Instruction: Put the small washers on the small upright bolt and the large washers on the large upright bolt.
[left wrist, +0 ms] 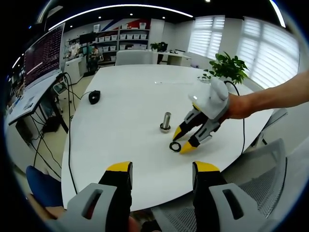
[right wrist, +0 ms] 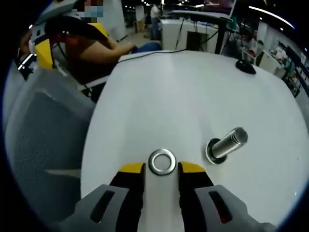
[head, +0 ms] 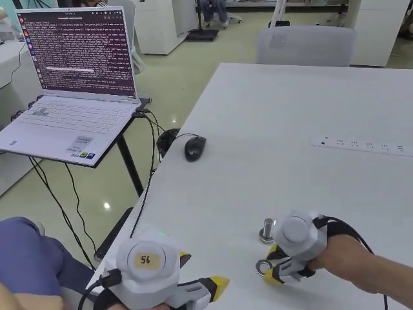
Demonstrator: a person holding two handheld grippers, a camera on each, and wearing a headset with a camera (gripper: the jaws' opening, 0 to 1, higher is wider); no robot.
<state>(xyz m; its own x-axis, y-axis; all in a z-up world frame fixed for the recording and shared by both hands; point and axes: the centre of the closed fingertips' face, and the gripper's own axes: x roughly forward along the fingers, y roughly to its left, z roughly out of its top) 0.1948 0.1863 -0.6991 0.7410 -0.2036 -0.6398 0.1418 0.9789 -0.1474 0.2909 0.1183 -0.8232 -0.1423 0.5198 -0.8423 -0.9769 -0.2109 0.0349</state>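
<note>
We are working at a white table (head: 290, 116) carrying a mouse (head: 195, 148) and a power strip (head: 361, 144), with a laptop (head: 71, 84) standing beside it. Our right gripper (left wrist: 181, 141) is holding its jaws apart around a washer (right wrist: 162, 162) lying flat near the upright bolt (right wrist: 226, 144). Our left gripper (left wrist: 161, 169) is hanging open over the table's edge.

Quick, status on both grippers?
Left gripper: open, empty.
Right gripper: open, tips just behind the washer, not clamped on it.
</note>
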